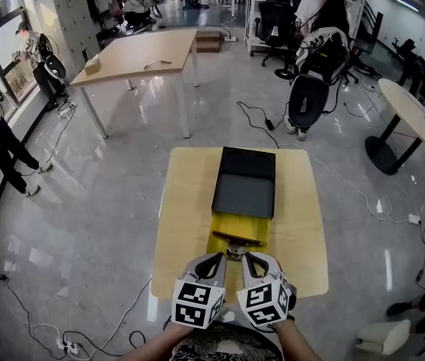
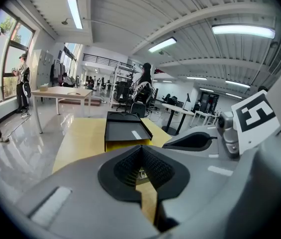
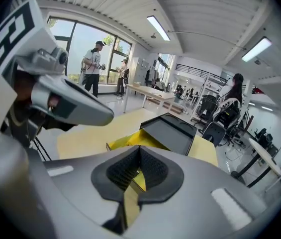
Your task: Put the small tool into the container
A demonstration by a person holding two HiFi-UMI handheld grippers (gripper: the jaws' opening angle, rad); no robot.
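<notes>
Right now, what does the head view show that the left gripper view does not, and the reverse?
Only the head view: the whole yellow table from above, both marker cubes side by side, and the small tool lying plainly at the near end of the yellow container. Only the left gripper view: the ceiling lights and the left gripper's ribbed pads, together at their tips. Both: the black tray and the right gripper.

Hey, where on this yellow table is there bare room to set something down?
Two bare strips of the table: one left of the black tray and yellow container, one to their right, each running out to the table edge. The middle is crowded: tray, container, small tool at its near end, then the left gripper and right gripper.
</notes>
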